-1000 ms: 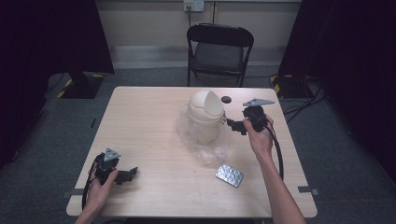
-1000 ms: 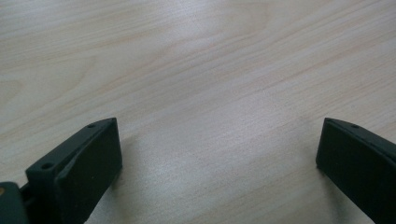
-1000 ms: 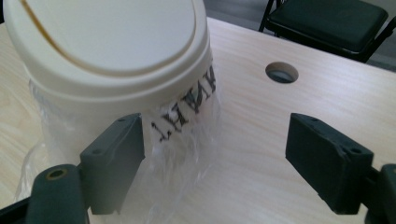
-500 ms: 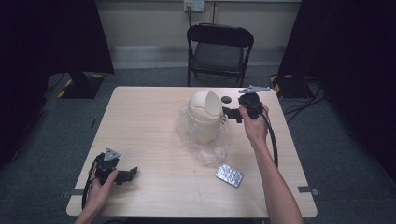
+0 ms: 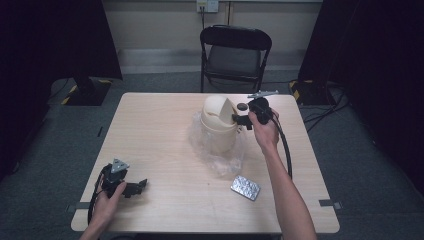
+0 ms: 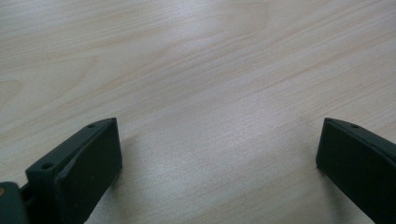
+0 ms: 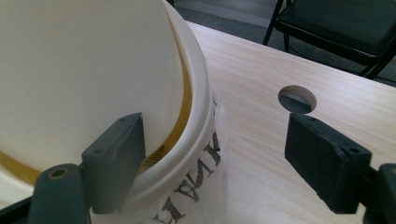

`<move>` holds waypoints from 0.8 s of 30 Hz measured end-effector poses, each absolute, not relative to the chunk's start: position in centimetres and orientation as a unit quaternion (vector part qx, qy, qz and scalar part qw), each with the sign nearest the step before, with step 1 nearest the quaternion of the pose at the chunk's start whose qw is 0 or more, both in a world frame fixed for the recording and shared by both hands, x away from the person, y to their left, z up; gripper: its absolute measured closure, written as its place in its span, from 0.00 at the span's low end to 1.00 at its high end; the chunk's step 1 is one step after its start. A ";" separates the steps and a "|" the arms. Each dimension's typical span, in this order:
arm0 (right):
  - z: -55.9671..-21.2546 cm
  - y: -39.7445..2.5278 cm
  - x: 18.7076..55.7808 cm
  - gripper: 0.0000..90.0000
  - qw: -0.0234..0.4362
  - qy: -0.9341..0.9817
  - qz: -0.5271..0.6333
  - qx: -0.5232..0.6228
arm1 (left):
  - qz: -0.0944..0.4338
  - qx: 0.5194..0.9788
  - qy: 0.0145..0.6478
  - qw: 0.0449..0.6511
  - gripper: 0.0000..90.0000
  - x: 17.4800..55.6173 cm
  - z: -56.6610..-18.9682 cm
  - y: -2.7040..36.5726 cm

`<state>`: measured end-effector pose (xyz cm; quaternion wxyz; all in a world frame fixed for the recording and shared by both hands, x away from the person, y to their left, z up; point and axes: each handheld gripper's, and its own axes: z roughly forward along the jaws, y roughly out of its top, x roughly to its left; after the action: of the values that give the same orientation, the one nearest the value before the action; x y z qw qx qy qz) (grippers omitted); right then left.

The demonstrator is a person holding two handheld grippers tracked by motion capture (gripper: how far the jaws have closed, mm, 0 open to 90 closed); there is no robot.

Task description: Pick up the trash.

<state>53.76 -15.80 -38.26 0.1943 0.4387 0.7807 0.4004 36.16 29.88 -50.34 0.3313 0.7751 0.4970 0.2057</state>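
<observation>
While the right gripper (image 7: pixel 215 158) gapes beside the cream plastic swing-lid bin (image 5: pixel 218 125), its view reveals a round table hole (image 7: pixel 297 98); the left gripper (image 6: pixel 217 163) rests spread.

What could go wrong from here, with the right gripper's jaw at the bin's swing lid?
The right gripper is open, one jaw against the swing lid of the small bin. A harder push might tip or slide the light bin, which stands on loose clear plastic. The jaw could also slip into the gap beside the rim and snag.
</observation>
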 end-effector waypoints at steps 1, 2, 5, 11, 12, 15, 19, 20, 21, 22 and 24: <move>-38.4 -15.7 53.8 0.22 0.193 0.781 0.401 0.439 | 0.206 0.775 0.497 0.332 0.00 36.2 -50.3 29.9; -38.6 -15.5 54.0 0.21 0.190 0.781 0.401 0.440 | 0.206 0.775 0.497 0.332 0.00 36.2 -50.3 29.9; -39.1 -15.2 54.3 0.21 0.186 0.780 0.403 0.441 | 0.206 0.774 0.498 0.333 0.00 36.2 -50.4 29.9; -39.6 -14.6 54.7 0.21 0.184 0.779 0.404 0.443 | 0.205 0.774 0.498 0.333 0.00 36.2 -50.4 29.9; -39.6 -14.5 54.8 0.20 0.184 0.778 0.404 0.444 | 0.205 0.774 0.498 0.333 0.00 36.2 -50.4 29.9; -40.0 -14.2 55.1 0.20 0.181 0.777 0.404 0.447 | 0.205 0.774 0.498 0.332 0.00 36.2 -50.3 29.9; -40.3 -13.9 55.3 0.20 0.178 0.775 0.408 0.449 | 0.206 0.774 0.498 0.332 0.00 36.2 -50.3 29.9; -40.4 -13.8 55.4 0.20 0.175 0.773 0.411 0.450 | 0.206 0.774 0.498 0.332 0.00 36.2 -50.3 29.9; -40.4 -13.8 55.4 0.20 0.175 0.773 0.412 0.450 | 0.206 0.774 0.498 0.333 0.00 36.2 -50.3 29.9; -40.4 -13.7 55.5 0.20 0.177 0.773 0.412 0.449 | 0.205 0.774 0.498 0.333 0.00 36.2 -50.4 29.9; -40.4 -13.7 55.5 0.20 0.178 0.772 0.412 0.450 | 0.206 0.774 0.498 0.333 0.00 36.2 -50.4 29.9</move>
<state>55.46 -13.75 -40.42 0.1784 0.4498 0.7722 0.4118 36.15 29.85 -50.35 0.3326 0.7741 0.4979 0.2055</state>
